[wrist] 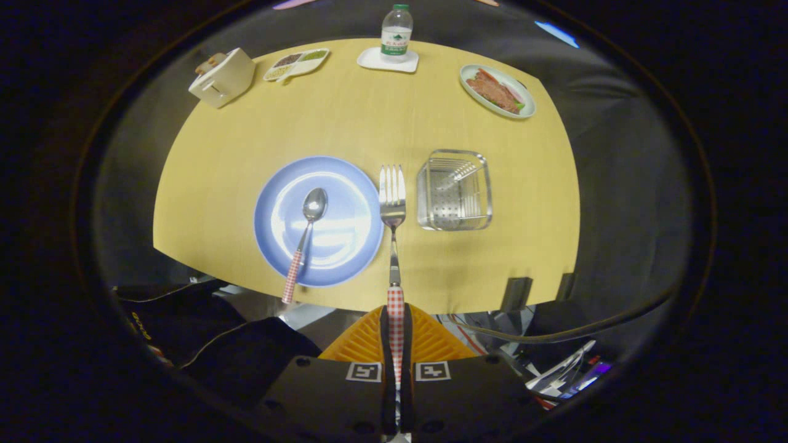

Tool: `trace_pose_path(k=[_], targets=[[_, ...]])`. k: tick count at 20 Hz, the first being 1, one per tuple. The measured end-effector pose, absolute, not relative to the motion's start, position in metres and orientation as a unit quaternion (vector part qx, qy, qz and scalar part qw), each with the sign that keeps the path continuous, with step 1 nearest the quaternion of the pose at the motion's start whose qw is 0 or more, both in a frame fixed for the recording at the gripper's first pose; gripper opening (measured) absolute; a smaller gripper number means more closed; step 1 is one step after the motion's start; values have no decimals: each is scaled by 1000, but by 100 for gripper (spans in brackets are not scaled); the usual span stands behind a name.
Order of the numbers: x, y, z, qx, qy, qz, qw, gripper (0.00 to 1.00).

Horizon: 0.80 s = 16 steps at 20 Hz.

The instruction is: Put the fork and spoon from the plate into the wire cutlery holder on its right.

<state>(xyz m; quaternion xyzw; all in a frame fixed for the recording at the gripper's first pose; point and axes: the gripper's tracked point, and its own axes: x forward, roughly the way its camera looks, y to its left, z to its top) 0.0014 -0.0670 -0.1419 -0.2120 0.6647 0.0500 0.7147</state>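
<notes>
Holding the fork [393, 203] by its checked handle, the gripper [395, 320] has both fingers clamped on it at lower centre, tines forward between blue plate [351, 246] and wire holder [454, 189], probably for lowering in. 1 spoon [306, 237] lies on the plate.

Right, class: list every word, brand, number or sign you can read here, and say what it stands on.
Clear plastic water bottle, green-and-white label: print too small to read.
Hand-held gripper, shut on the check-handled metal fork: two square black-and-white marker patterns, no words.
Nothing else legible.
</notes>
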Motion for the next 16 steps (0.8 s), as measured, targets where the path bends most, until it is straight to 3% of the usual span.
trace_pose_path(k=[9,16], targets=[[41,-125,-143,-312,760,50,568,6],[78,-125,-179,-361,783,69,503,7]])
